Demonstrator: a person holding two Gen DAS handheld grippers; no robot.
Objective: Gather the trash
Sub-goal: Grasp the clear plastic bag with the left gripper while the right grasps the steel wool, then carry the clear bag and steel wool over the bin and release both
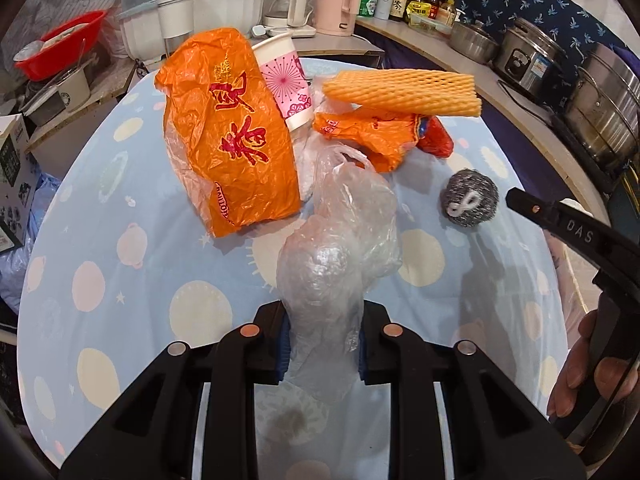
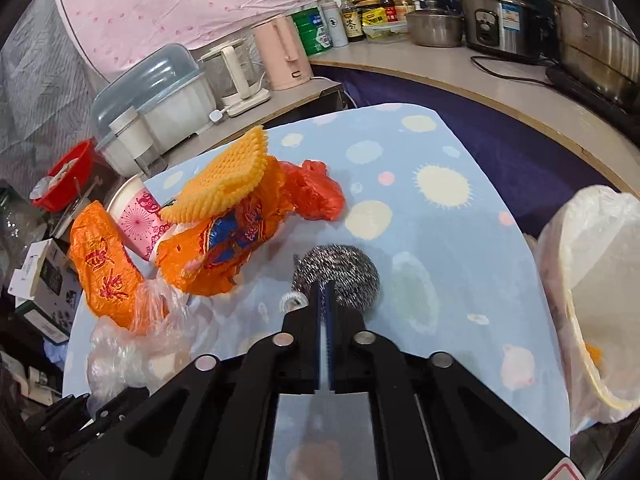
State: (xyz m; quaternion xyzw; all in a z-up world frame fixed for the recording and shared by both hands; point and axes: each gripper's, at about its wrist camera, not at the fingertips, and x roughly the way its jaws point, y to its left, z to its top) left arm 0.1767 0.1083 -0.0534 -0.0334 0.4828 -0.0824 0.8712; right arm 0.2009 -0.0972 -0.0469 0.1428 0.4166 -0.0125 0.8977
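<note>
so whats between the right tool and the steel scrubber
Nothing: in the right wrist view the shut right tool tips sit right at the steel scrubber, with no visible gap.

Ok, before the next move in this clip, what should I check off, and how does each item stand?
1. Left hand-held gripper has hold of the clear plastic bag: ok, the bag sits pinched between its fingers.
2. Right hand-held gripper free for a pickup: ok, shut with nothing between the fingers.
3. Steel wool scrubber within its line: ok, directly ahead of the fingertips; contact cannot tell.
4. Lined trash bin open: ok, mouth faces the table at the right.
5. Remaining trash loose: cannot tell; the foam net lies on top of the orange wrapper, and the paper cup is tipped behind the orange bag.
</note>
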